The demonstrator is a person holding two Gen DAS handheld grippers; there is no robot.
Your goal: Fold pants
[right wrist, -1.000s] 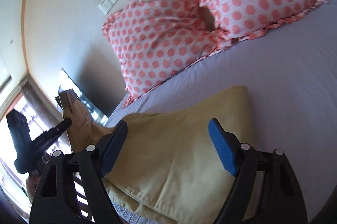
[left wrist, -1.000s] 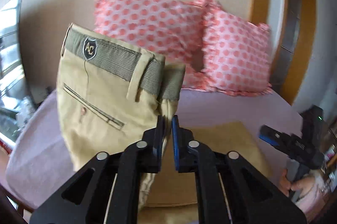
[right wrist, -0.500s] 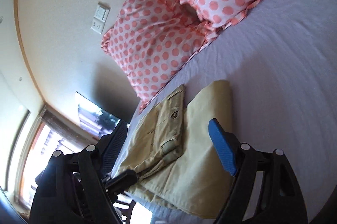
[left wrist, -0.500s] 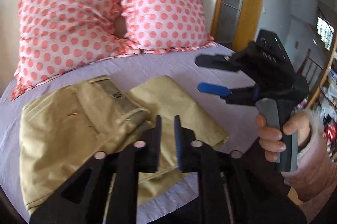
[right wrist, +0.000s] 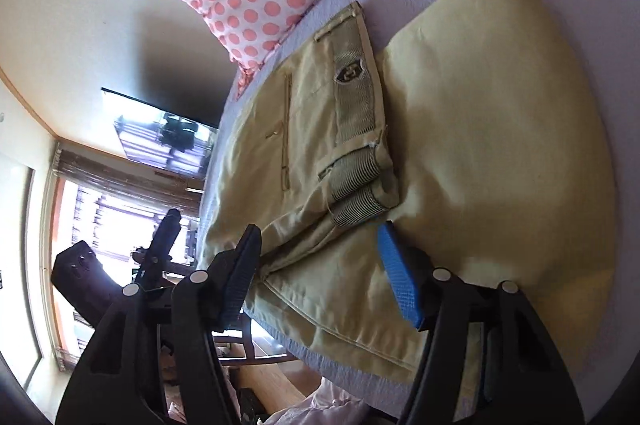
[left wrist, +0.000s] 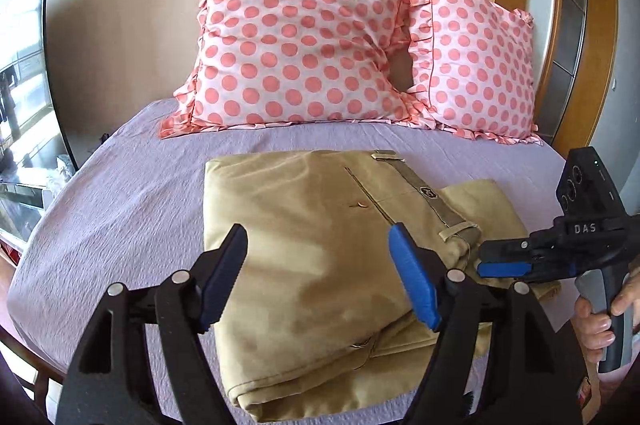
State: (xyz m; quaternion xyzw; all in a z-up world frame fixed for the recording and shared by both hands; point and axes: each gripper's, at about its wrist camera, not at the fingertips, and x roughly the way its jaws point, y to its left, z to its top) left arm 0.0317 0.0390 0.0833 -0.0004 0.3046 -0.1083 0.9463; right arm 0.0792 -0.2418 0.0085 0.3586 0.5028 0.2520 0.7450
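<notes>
The khaki pants [left wrist: 320, 257] lie folded in a flat bundle on the lavender bed, waistband [left wrist: 436, 201] folded over on top toward the right. They also fill the right wrist view [right wrist: 460, 145]. My left gripper [left wrist: 320, 273] is open and empty, hovering just above the bundle's near part. My right gripper [right wrist: 316, 277] is open and empty above the bundle's near edge, close to the waistband end [right wrist: 356, 201]. It shows at the right of the left wrist view [left wrist: 508, 261], held by a hand.
Two pink polka-dot pillows [left wrist: 296, 41] lean against the wall at the head of the bed [left wrist: 120, 209]. A glass cabinet or window [left wrist: 24, 97] is at the left. A wooden door frame [left wrist: 580, 25] stands at the right. The bed edge runs near my grippers.
The left gripper has opened and let go of the pants, which went from hanging in the air to lying folded on the bed. Both grippers now hover over the bundle.
</notes>
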